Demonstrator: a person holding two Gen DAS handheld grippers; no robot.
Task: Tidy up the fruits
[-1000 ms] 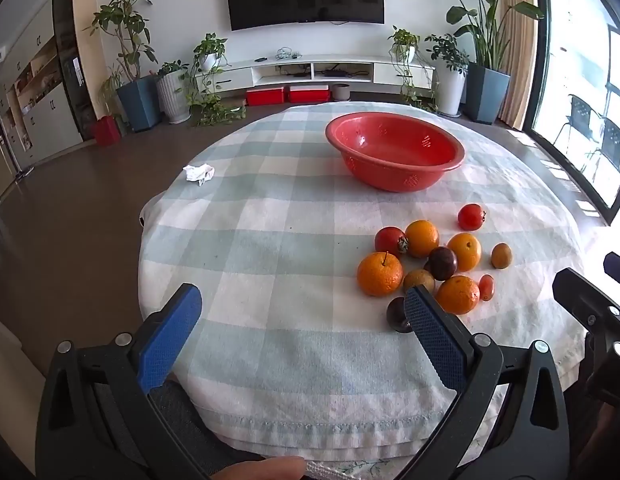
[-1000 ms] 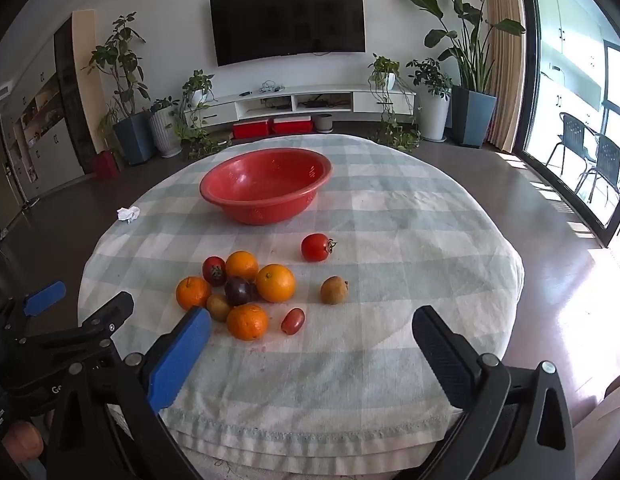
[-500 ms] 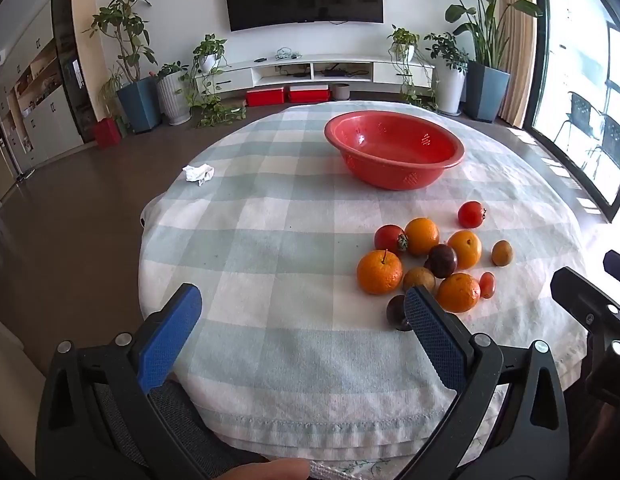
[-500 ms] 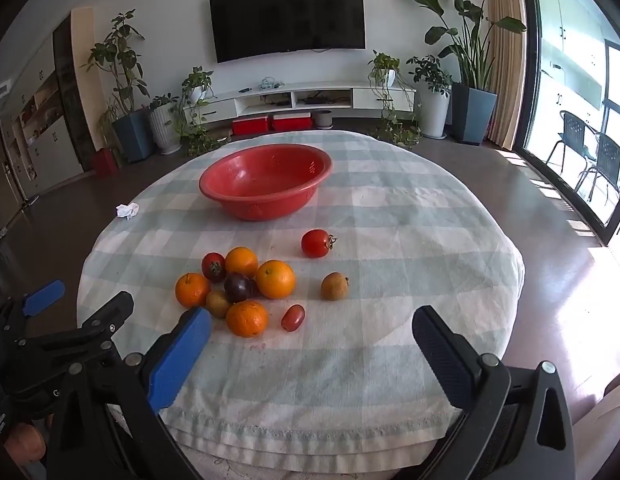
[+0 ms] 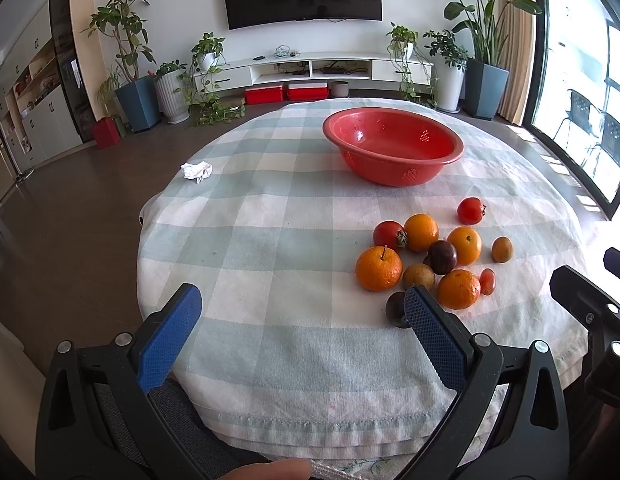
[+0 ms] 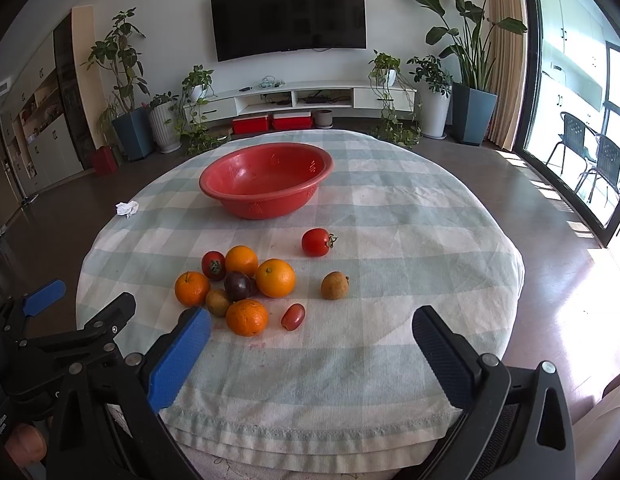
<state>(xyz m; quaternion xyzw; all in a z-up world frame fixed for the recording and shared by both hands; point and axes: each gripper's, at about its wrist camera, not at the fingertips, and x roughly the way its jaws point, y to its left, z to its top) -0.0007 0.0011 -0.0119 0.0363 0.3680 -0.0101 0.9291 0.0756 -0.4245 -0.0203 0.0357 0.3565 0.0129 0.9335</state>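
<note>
A red bowl (image 5: pixel 393 148) (image 6: pixel 266 180) stands empty at the far side of the round table. Several fruits lie in a cluster on the checked cloth: oranges (image 5: pixel 378 269) (image 6: pixel 275 278), red tomatoes (image 5: pixel 471 211) (image 6: pixel 315 242), a dark plum (image 5: pixel 442 257) (image 6: pixel 238 286), brown fruits (image 6: pixel 334 285) and a small red tomato (image 6: pixel 293 317). My left gripper (image 5: pixel 302 312) is open and empty, near the table's front edge, left of the cluster. My right gripper (image 6: pixel 310 336) is open and empty, just in front of the cluster.
A crumpled white tissue (image 5: pixel 196 170) (image 6: pixel 127 208) lies at the table's left edge. The checked tablecloth (image 5: pixel 270 240) hangs over the round table's rim. Potted plants, a TV and a low cabinet stand beyond the table.
Both grippers have edged slightly forward toward the table; the fruits and bowl have not moved. Both grippers stay open.
</note>
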